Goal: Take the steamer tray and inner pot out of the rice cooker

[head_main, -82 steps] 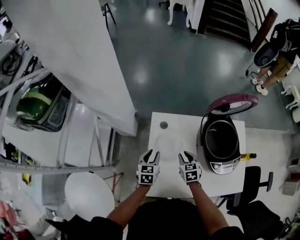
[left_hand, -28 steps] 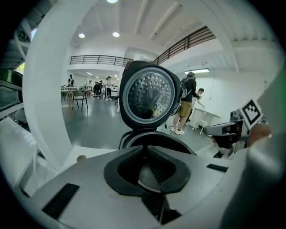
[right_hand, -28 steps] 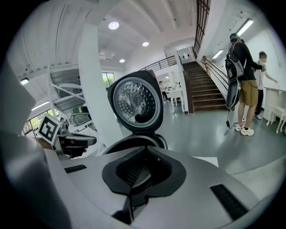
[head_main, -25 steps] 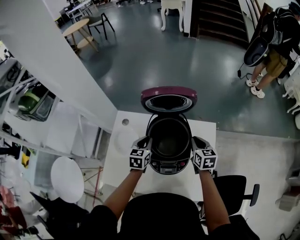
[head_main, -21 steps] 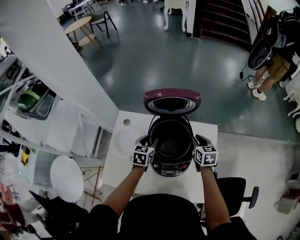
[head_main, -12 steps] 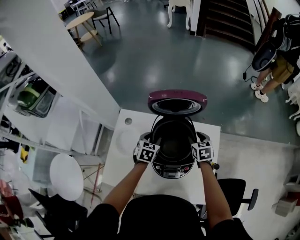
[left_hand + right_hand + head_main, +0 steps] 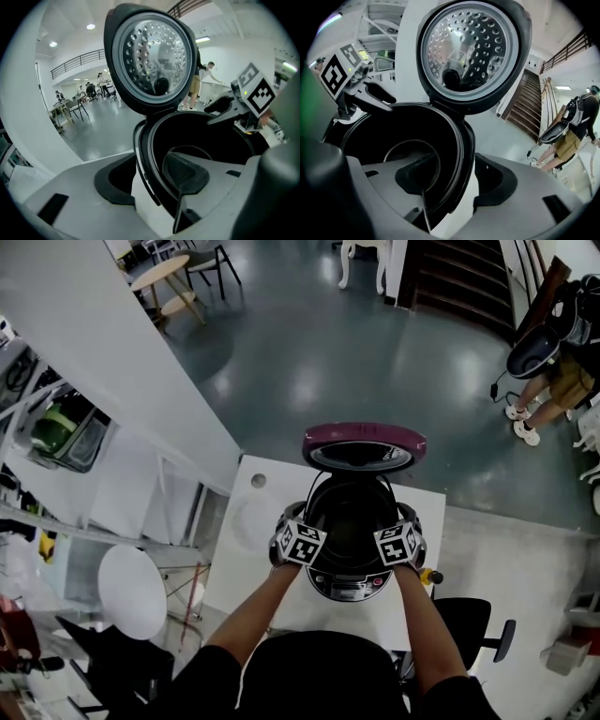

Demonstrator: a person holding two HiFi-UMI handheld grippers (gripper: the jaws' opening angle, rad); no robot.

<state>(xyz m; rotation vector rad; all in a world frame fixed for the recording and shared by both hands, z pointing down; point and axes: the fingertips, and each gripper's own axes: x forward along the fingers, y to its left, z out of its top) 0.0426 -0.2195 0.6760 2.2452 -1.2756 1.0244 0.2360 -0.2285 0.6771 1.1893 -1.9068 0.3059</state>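
Note:
The rice cooker point(image 7: 352, 582) stands open on the white table, its maroon lid point(image 7: 364, 448) tipped up at the back. The dark inner pot point(image 7: 352, 521) sits inside it. My left gripper point(image 7: 300, 519) is at the cooker's left rim, my right gripper point(image 7: 405, 519) at its right rim. Both have just been opening their jaws. In the left gripper view the left gripper point(image 7: 147, 176) straddles the pot's rim point(image 7: 150, 154), one jaw inside and one outside, pads apart from it. The right gripper point(image 7: 459, 178) straddles the opposite rim point(image 7: 464, 140) the same way. A pale round tray point(image 7: 246, 521) lies left of the cooker.
The table point(image 7: 262, 601) has a round hole point(image 7: 252, 481) at its back left corner. A black office chair point(image 7: 473, 634) stands at the right, a round white stool point(image 7: 131, 592) at the left. A person point(image 7: 553, 371) stands far back right on the grey floor.
Both grippers have sunk from beside the cooker onto its rim, and their jaws have gone from shut to open. The head view has shifted slightly.

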